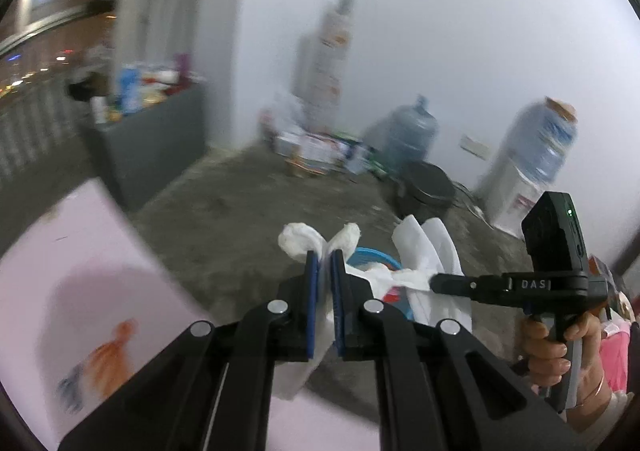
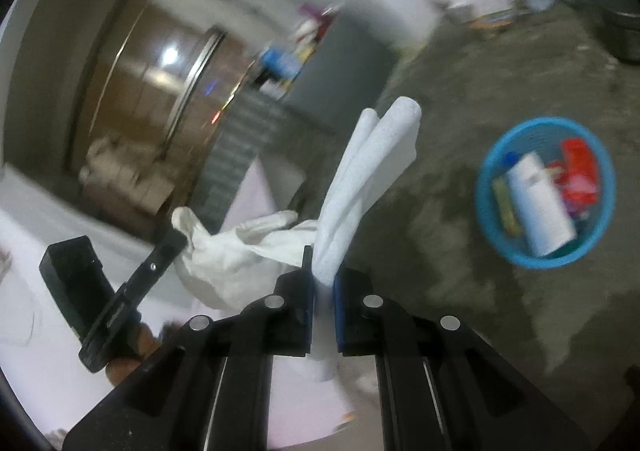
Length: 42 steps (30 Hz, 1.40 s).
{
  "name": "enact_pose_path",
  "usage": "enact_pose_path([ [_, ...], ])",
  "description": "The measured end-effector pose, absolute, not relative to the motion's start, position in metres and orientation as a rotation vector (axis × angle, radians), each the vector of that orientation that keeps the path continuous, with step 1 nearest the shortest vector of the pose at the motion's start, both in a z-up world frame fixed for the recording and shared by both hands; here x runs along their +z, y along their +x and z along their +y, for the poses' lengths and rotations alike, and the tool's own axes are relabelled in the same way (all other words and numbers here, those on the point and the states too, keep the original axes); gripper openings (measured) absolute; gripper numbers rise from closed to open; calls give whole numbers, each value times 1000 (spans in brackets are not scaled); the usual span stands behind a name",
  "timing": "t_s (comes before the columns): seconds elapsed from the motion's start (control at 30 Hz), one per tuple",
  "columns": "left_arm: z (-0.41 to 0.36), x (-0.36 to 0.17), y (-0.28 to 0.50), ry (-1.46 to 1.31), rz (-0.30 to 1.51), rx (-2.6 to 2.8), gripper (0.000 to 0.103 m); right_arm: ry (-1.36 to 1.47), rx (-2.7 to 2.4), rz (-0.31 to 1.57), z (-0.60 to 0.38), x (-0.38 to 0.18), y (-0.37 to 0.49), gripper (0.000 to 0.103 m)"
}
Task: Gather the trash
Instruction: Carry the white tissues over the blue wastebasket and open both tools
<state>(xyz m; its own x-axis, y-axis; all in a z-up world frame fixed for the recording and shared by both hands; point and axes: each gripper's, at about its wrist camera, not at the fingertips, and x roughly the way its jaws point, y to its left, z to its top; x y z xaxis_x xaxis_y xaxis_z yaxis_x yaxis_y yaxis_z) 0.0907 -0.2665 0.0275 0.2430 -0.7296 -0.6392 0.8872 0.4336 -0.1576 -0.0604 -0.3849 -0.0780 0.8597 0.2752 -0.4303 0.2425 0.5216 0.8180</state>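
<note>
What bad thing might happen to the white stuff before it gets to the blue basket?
1. The left claw pinches the crumpled tissue by one part only; it may slip out.
2. The right claw holds the folded white sheet well away from the blue basket; dropped now, it would likely land on the floor.

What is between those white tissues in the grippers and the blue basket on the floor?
Nothing visible. The right gripper holds a folded tissue, and only bare floor lies between it and the blue basket.

Right tool grips white foam sheet near blue basket.
</note>
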Motion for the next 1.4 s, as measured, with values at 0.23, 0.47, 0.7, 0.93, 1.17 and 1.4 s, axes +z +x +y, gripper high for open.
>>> enact_pose_path([
  [0.23,-395,-37,87,352,864,-1235,8,1141,-204,574,-443,-132,-64,7],
  [0.47,-480,-119,103,429,987,-1148,60,1157,-390,691,-497,-214,-37,50],
  [0.7,-453,-115,107,410,1016,-1128,62,1131,-491,805,-508,-269,-32,57],
  [0.93,-387,-41,103,296,888,-1148,71,1044,-475,663,-509,-214,-48,62],
  [1.17,-284,38,85,145,654,-919,96,891,-393,496,-460,-112,-60,67],
  [1.4,-176,70,62,66,613,-716,98,516,-308,393,-330,-10,-80,95],
])
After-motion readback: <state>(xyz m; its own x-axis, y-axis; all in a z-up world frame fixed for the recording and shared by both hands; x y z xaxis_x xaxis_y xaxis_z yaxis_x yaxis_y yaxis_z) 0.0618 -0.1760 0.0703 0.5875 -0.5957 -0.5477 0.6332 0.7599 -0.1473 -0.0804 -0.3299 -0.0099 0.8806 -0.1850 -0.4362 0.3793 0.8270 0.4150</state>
